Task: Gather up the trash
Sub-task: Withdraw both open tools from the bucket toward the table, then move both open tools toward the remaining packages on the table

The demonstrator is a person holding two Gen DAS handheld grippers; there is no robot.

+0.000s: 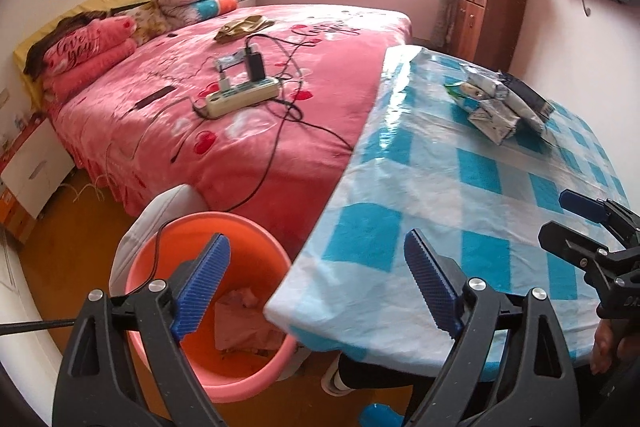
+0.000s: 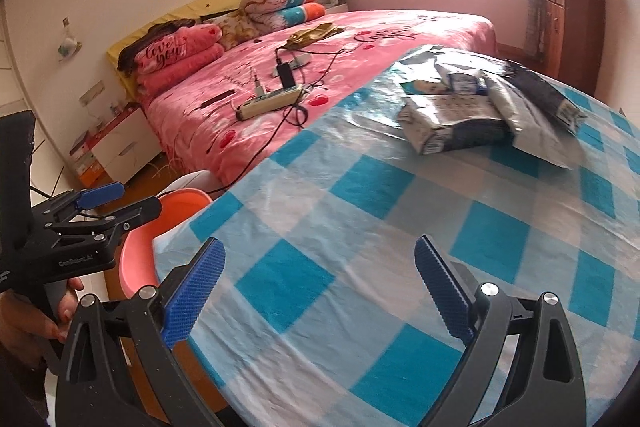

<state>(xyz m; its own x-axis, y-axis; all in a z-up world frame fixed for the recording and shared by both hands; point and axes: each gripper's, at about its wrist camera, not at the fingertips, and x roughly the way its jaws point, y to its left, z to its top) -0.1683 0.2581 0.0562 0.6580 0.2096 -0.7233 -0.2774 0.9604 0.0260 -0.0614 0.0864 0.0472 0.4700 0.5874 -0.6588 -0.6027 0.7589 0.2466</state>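
A heap of crumpled wrappers and packets (image 1: 500, 99) (image 2: 476, 111) lies at the far side of a table under a blue-and-white check cloth (image 1: 432, 195) (image 2: 360, 211). An orange bucket (image 1: 160, 267) (image 2: 134, 259) stands on the floor at the table's left edge, with crumpled pinkish paper (image 1: 240, 319) inside. My left gripper (image 1: 316, 247) is open and empty, spanning the bucket's rim and the table corner. My right gripper (image 2: 320, 247) is open and empty too, low over the near part of the cloth, well short of the heap.
A bed with a pink blanket (image 1: 240, 131) sits behind the table, carrying a power strip (image 1: 240, 97) with chargers and loose black cables. A cable runs down toward the bucket. A white seat (image 1: 168, 211) stands behind the bucket. A wooden cabinet (image 1: 488, 23) stands at the back right.
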